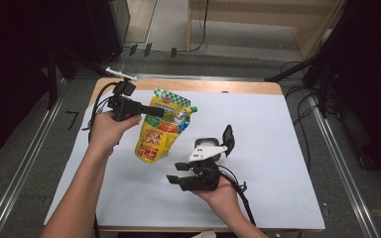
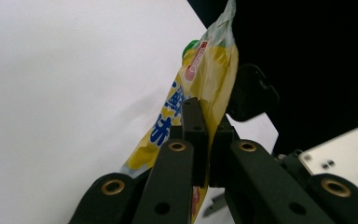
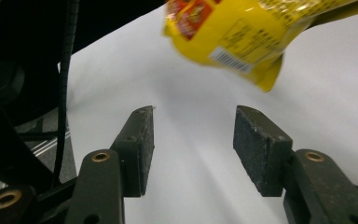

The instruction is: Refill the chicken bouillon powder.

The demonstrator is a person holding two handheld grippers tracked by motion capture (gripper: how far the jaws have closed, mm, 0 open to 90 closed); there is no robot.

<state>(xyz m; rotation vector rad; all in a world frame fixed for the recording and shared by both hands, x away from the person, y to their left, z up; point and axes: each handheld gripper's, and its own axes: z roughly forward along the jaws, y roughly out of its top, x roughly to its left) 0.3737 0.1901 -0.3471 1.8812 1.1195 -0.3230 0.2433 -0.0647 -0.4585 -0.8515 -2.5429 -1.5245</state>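
Note:
A yellow spouted food pouch (image 1: 159, 128) with a green checked top hangs tilted above the white sheet (image 1: 278, 144). My left gripper (image 1: 158, 111) comes in from the left and is shut on its upper part. In the left gripper view the jaws (image 2: 204, 135) pinch the pouch (image 2: 207, 65) edge-on. My right gripper (image 1: 176, 172) rests in an upturned hand below and right of the pouch, its grey plate (image 1: 206, 151) on top. The right gripper (image 3: 193, 135) stands open with nothing between its pads. The pouch's lower end (image 3: 233, 28) hangs above and beyond them.
The white sheet covers a wooden table (image 1: 188, 86) edged by metal rails (image 1: 345, 173). Black cables (image 1: 243, 198) trail from both grippers. Dark stands and more cables lie on the floor beyond the table's far edge.

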